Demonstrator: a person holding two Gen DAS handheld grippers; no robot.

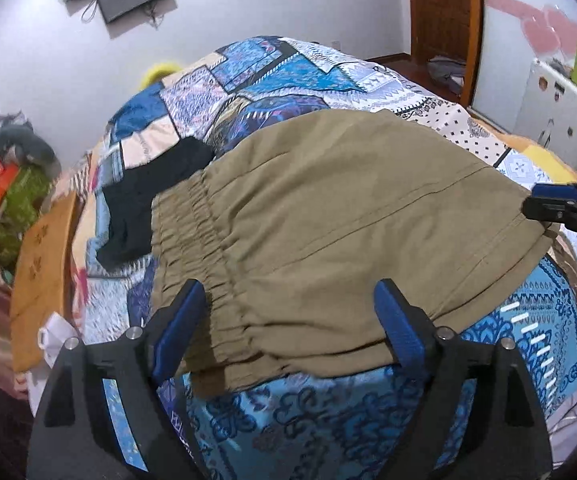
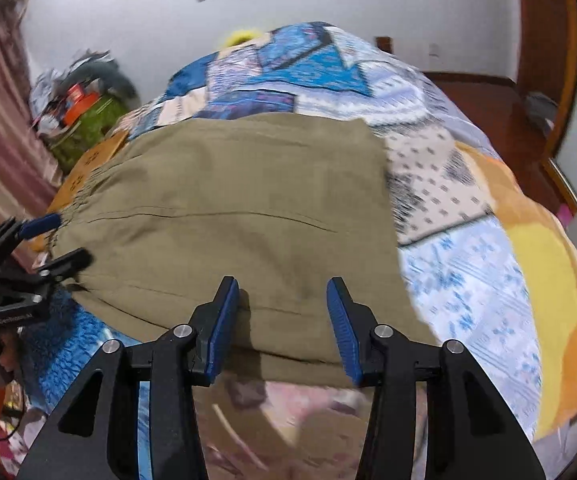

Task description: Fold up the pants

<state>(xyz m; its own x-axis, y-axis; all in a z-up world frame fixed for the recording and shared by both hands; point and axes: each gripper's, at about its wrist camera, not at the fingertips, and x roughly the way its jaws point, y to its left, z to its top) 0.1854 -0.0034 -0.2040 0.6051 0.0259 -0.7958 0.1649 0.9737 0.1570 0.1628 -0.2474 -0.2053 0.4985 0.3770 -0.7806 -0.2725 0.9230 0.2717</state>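
Observation:
The olive-tan pants (image 1: 328,216) lie folded flat on the patterned bedspread (image 1: 272,80), elastic waistband to the left. My left gripper (image 1: 288,312) is open, its blue pads either side of the waistband's near corner, just above the cloth. My right gripper (image 2: 282,312) is open over the pants (image 2: 240,216) near their front edge, holding nothing. The right gripper also shows at the right edge of the left wrist view (image 1: 568,204), and the left gripper shows at the left of the right wrist view (image 2: 48,240).
A black garment (image 1: 148,200) lies on the bed just left of the pants. A cluttered pile (image 1: 8,184) sits by the wall at left. A white cabinet (image 1: 560,112) and wooden door frame (image 1: 444,16) stand at right.

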